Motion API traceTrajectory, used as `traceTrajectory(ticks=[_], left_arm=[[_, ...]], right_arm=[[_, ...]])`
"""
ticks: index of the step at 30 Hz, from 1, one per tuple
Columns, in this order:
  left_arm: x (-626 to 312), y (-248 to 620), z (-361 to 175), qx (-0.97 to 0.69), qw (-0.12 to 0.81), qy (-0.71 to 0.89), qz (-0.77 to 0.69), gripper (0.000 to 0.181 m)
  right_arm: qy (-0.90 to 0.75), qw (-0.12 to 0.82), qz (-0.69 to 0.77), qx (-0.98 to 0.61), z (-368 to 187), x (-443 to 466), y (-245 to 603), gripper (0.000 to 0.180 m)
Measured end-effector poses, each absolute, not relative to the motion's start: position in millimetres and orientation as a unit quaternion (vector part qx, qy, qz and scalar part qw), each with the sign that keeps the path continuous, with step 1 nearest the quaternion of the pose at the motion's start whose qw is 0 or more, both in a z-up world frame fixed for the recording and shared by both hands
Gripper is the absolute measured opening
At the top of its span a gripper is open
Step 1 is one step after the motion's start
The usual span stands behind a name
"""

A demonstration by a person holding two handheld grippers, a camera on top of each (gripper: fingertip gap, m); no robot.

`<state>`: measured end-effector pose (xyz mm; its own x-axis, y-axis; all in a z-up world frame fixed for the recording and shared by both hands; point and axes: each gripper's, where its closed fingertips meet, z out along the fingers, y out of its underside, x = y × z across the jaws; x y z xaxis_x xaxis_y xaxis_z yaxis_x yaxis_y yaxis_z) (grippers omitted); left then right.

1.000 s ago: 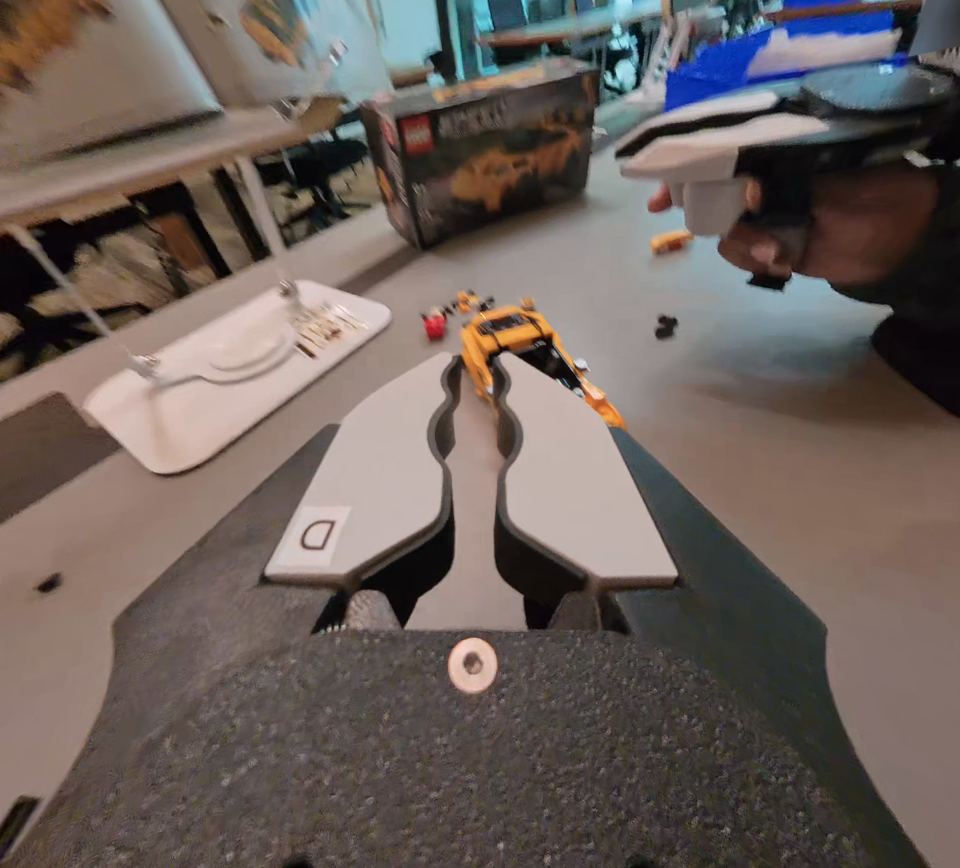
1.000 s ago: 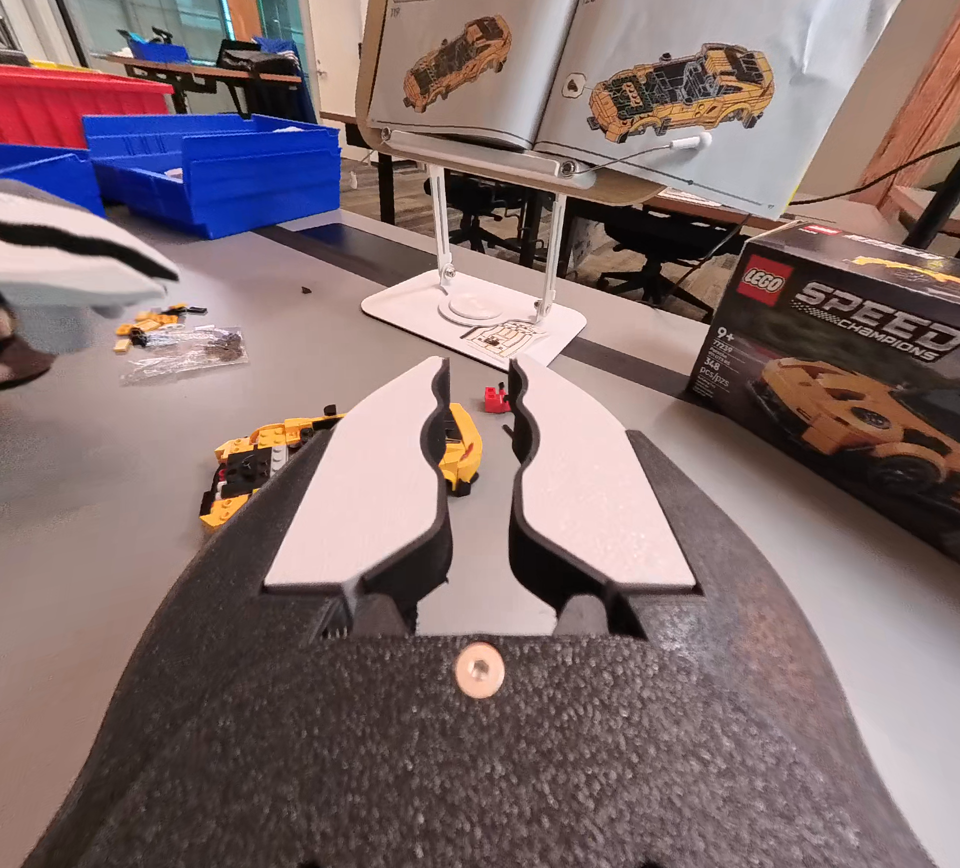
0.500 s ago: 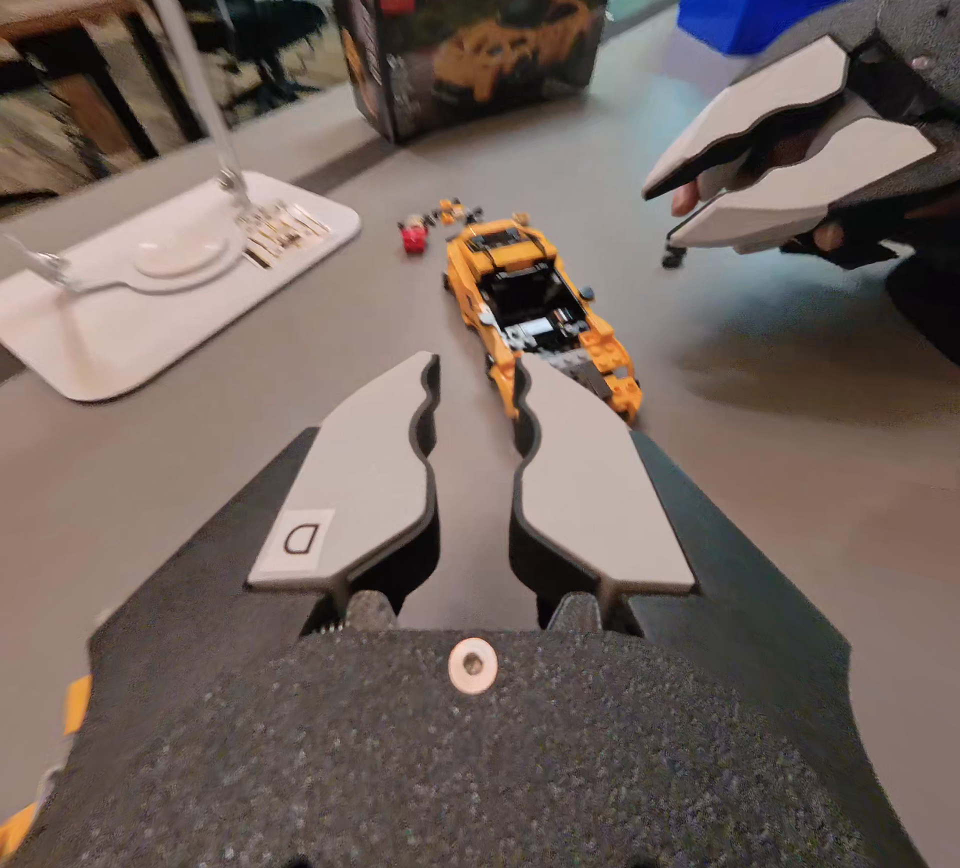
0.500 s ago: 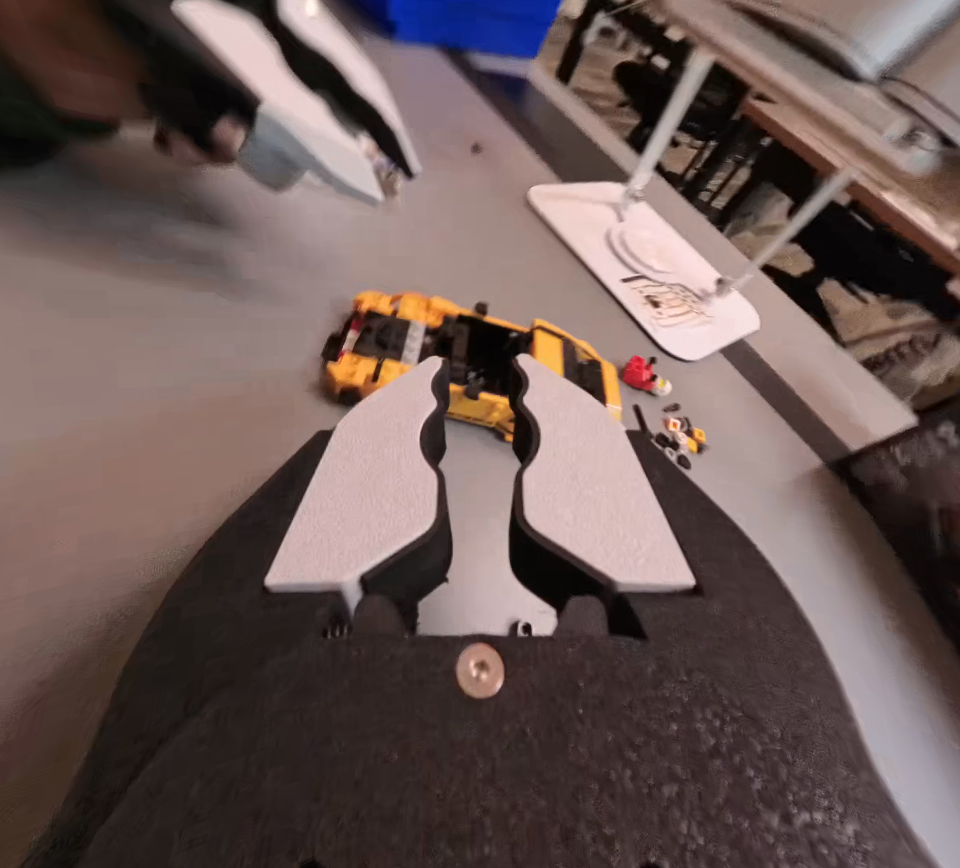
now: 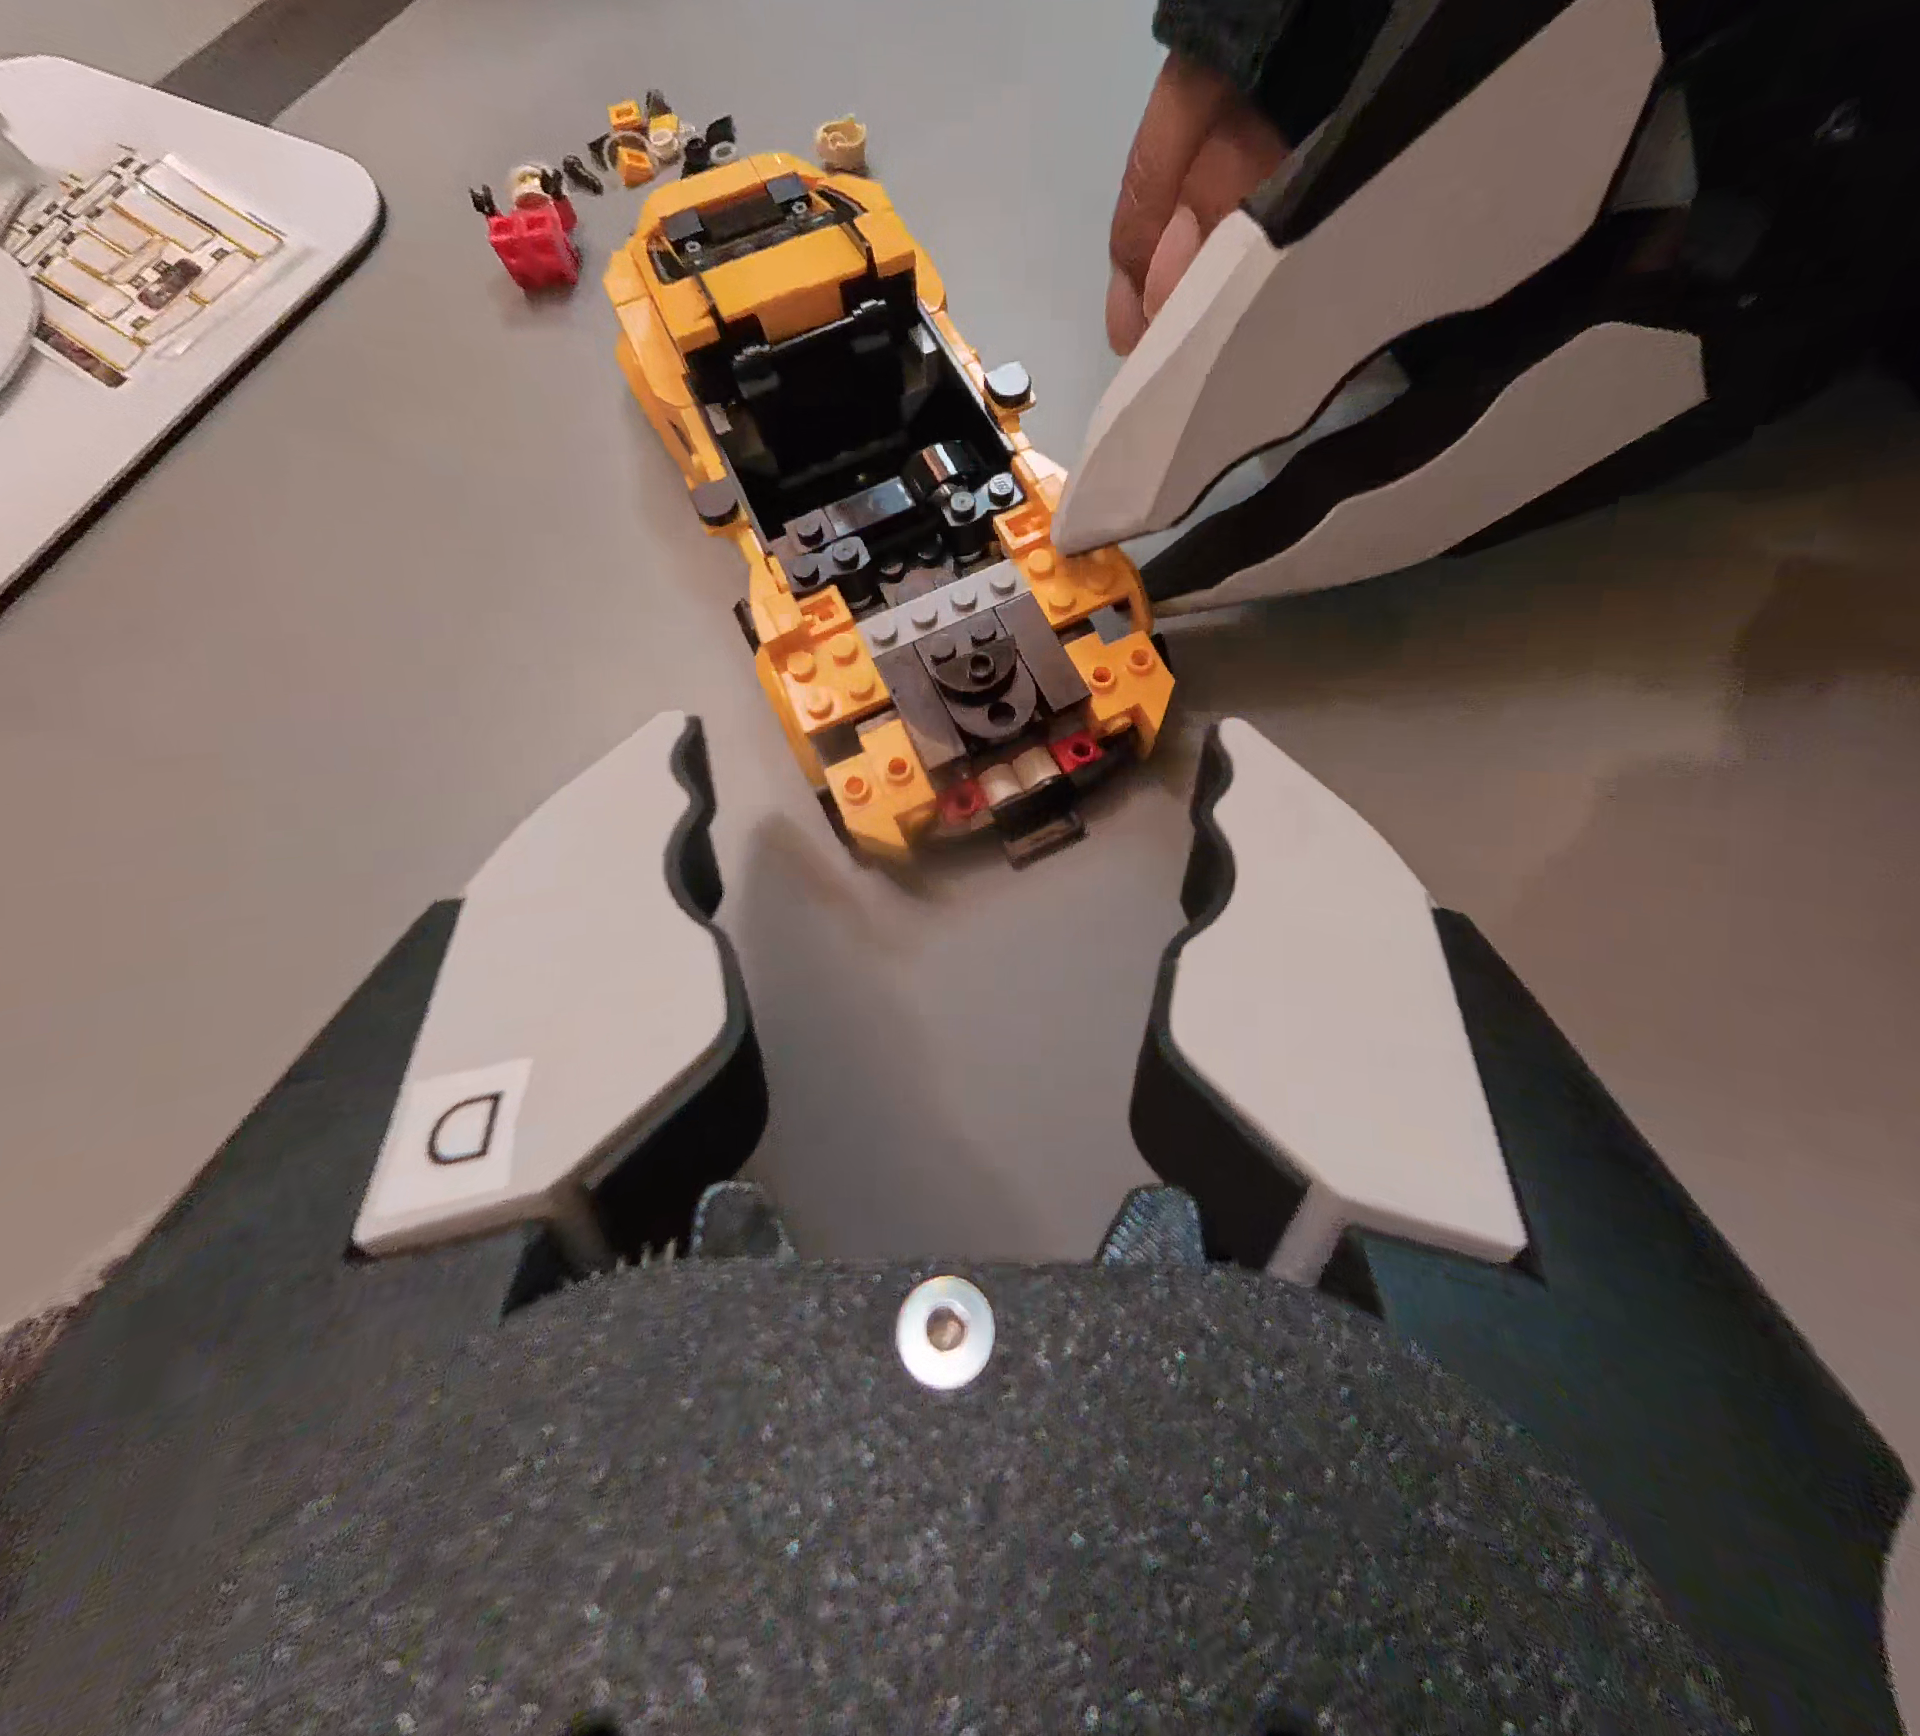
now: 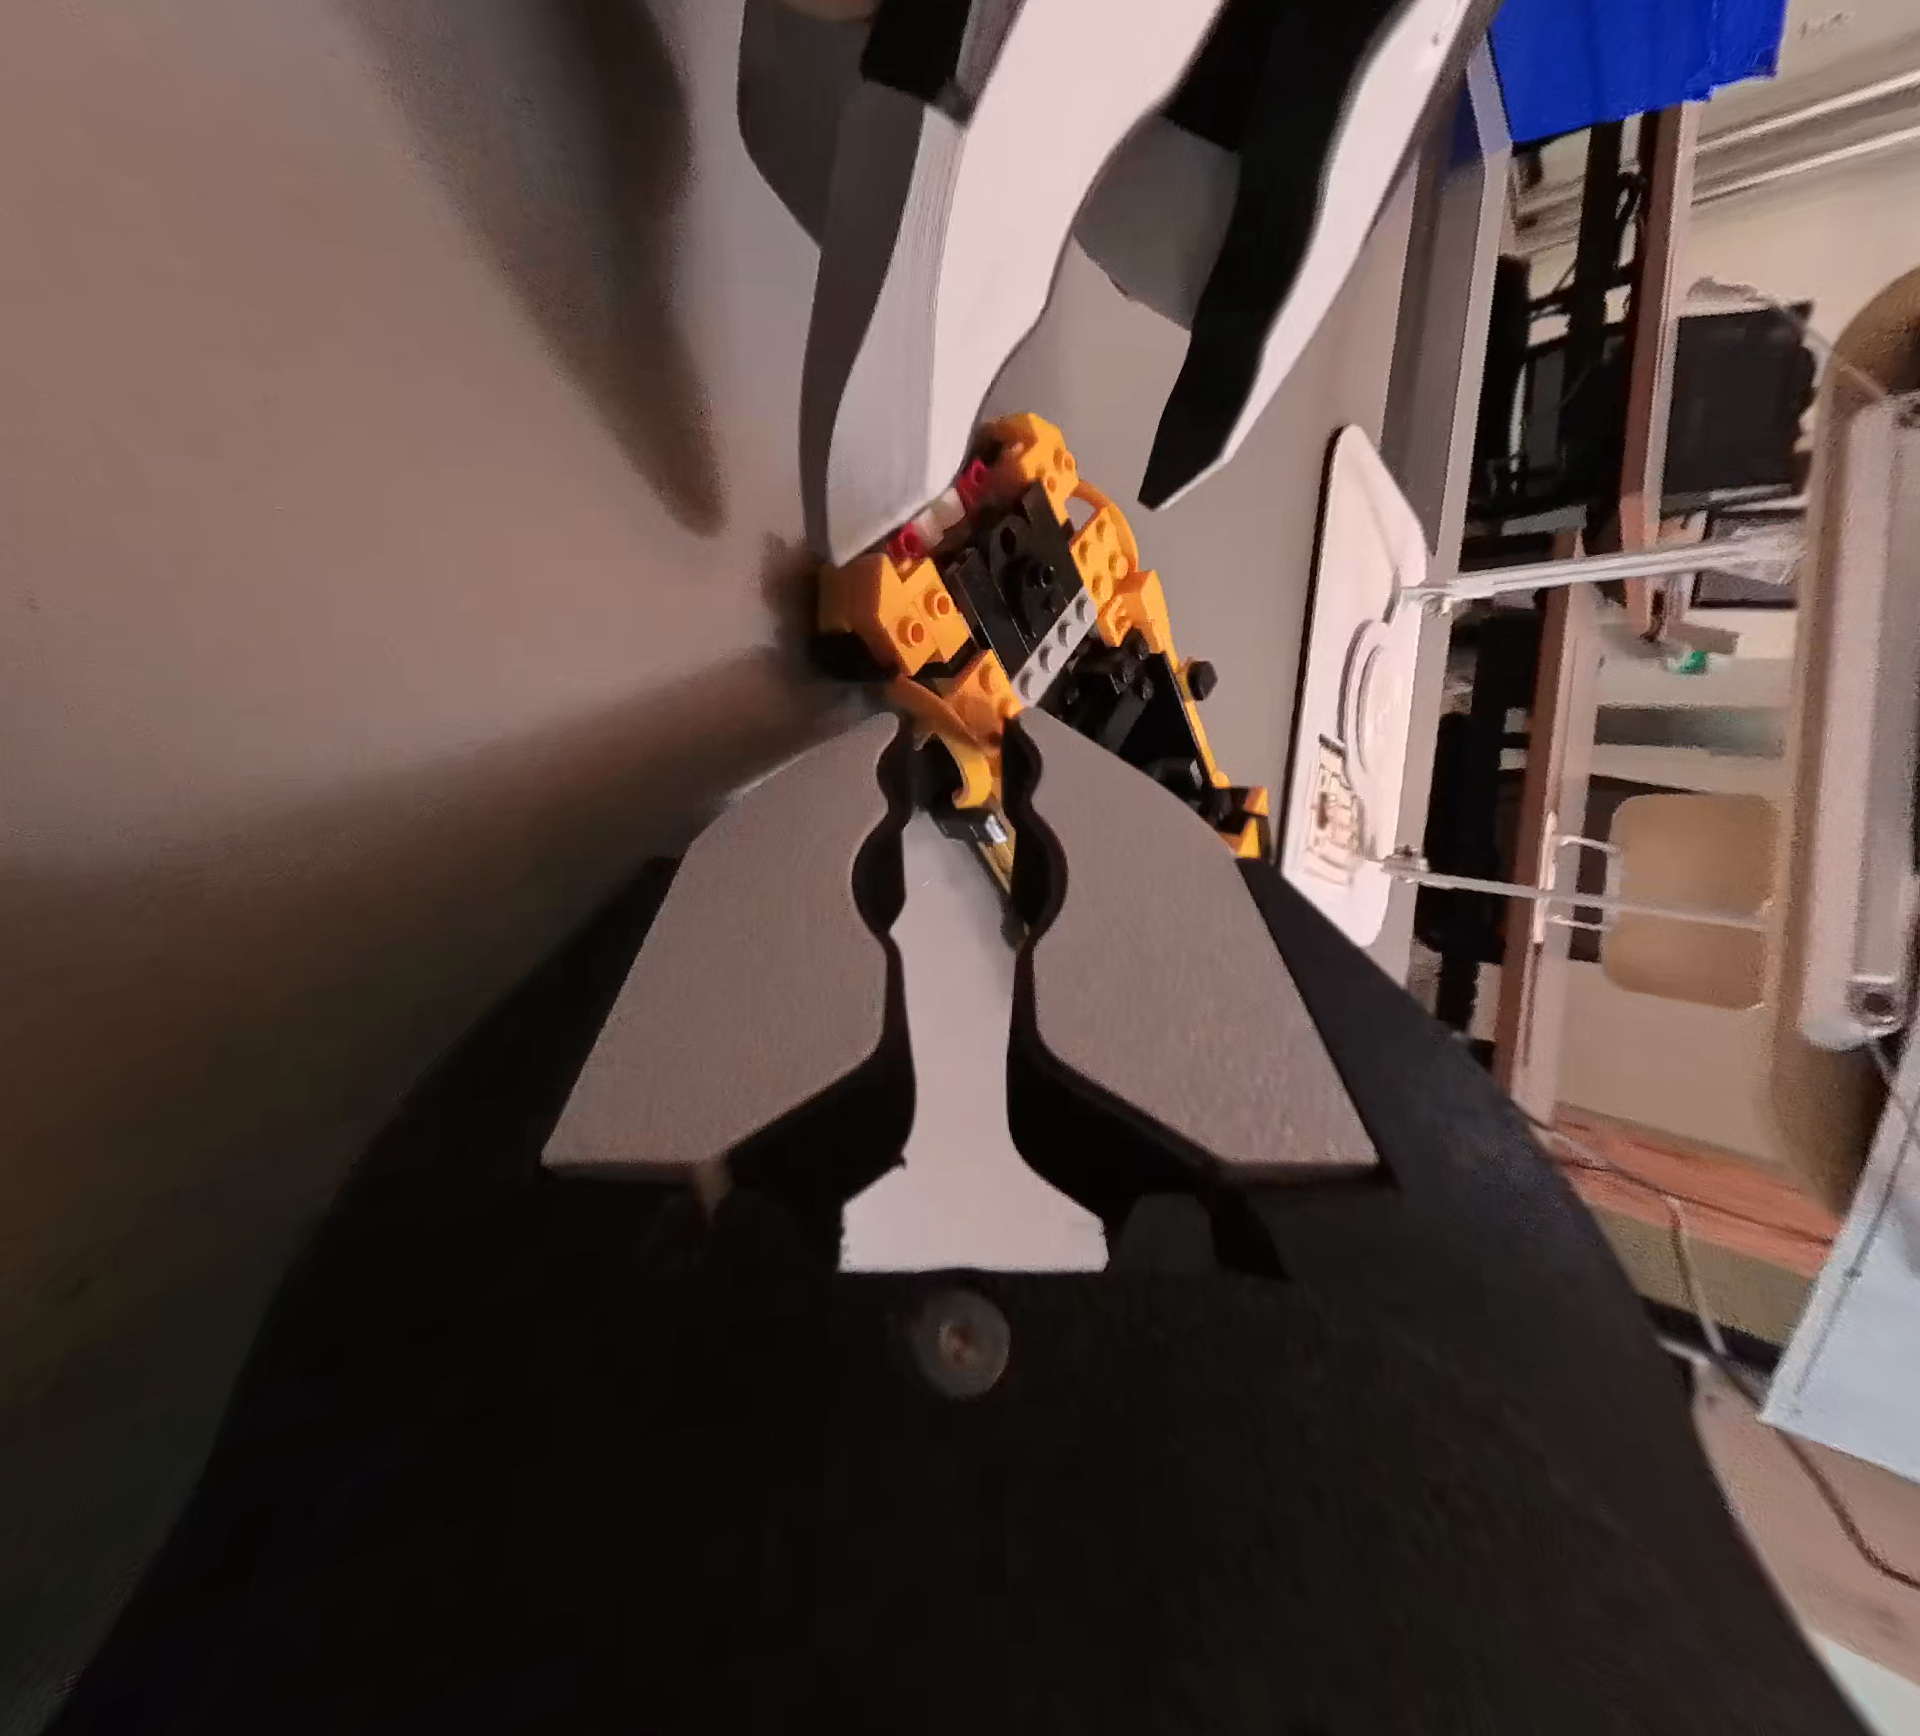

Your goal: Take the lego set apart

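with both tools now drawn in tight from well back half a second ago, the yellow lego car (image 5: 883, 502) sits on the grey tabletop (image 5: 312, 647), roof already off and its black cabin exposed. the left hand-held gripper (image 5: 945, 772), its jaws spread wider than before, lines up on the car's near end without touching it in its own view. the right hand-held gripper (image 6: 956, 741), turned on its side, has its jaws nearly together around the yellow bodywork at the car's flank; whether it truly pinches is hard to tell through the blur. the shift suggests bracing and prying come next. loose small parts (image 5: 644, 148) and a red piece (image 5: 533, 247) lie just beyond the car's far end. the white stand base (image 5: 156, 252) is cut off at the frame edge, and the car's underside and wheels stay hidden.
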<state>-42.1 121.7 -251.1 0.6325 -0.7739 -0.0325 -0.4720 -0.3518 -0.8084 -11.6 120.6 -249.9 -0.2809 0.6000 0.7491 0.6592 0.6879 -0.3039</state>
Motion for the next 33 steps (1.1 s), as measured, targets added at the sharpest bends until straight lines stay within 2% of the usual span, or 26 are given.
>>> traceTrajectory(ticks=[3, 6, 7, 11, 16, 26, 33], left_arm=[[-36.9, 124.5, -257.9, -0.813, 0.397, 0.387, -0.176, 0.091], [-36.3, 126.0, -266.5, -0.825, 0.375, 0.389, -0.166, 0.086], [-38.1, 127.6, -266.4, -0.826, 0.376, 0.387, -0.161, 0.08], [-38.6, 126.4, -266.3, -0.828, 0.371, 0.385, -0.169, 0.079], [-37.8, 123.8, -267.5, -0.824, 0.371, 0.4, -0.153, 0.079], [-38.0, 121.4, -268.6, -0.828, 0.359, 0.404, -0.148, 0.079], [-36.3, 118.1, -268.7, -0.825, 0.358, 0.41, -0.151, 0.079]], right_arm=[[-0.809, 0.463, -0.058, -0.357, -249.4, -15.9, 122.2, 0.012], [-0.814, 0.475, -0.081, -0.324, -248.2, -19.1, 122.1, 0.009], [-0.815, 0.475, -0.077, -0.322, -248.2, -19.6, 121.2, 0.009], [-0.813, 0.464, -0.037, -0.351, -247.0, -19.8, 120.4, 0.008], [-0.835, 0.402, -0.002, -0.376, -249.1, -17.3, 116.9, 0.009], [-0.902, 0.279, -0.026, -0.328, -249.5, -15.5, 114.3, 0.008], [-0.865, 0.338, 0.027, -0.369, -248.0, -14.9, 110.5, 0.008]])
